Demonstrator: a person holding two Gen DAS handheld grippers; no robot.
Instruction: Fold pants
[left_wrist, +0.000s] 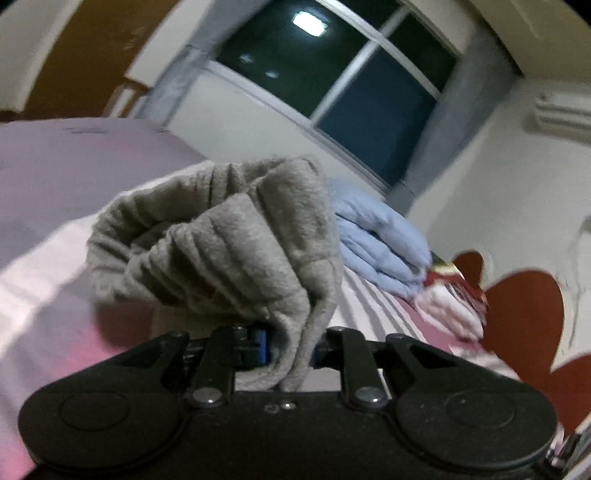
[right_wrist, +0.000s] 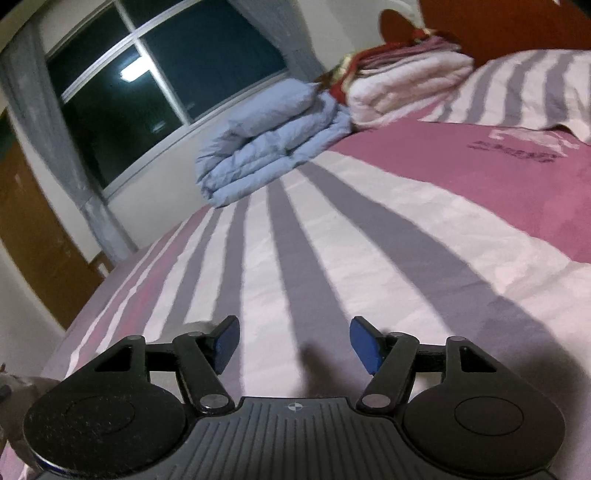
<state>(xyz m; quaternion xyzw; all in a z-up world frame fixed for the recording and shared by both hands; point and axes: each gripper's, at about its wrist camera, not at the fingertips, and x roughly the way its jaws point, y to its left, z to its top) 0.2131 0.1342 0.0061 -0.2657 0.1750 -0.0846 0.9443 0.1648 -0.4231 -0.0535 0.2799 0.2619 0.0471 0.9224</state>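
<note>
Left hand-held gripper (left_wrist: 291, 350) tight on lifted grey pants (left_wrist: 221, 240); right hand-held gripper (right_wrist: 295, 347) agape over bed (right_wrist: 332, 240).

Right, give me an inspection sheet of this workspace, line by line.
Surface: bed sheet, pink with white and grey stripes, bare in front of the right gripper.
Job's things: grey pants, bunched, held above the bed by the left gripper.
Clutter: folded blue duvet and a stack of folded pink blankets at the far side; striped pillow at the head.
Grippers: left gripper shut on the pants; right gripper open, holding nothing, low over the sheet.
Cables: nothing seen.
Surroundings: dark window, grey curtains, wooden door, red heart-shaped headboard, wall air conditioner.
</note>
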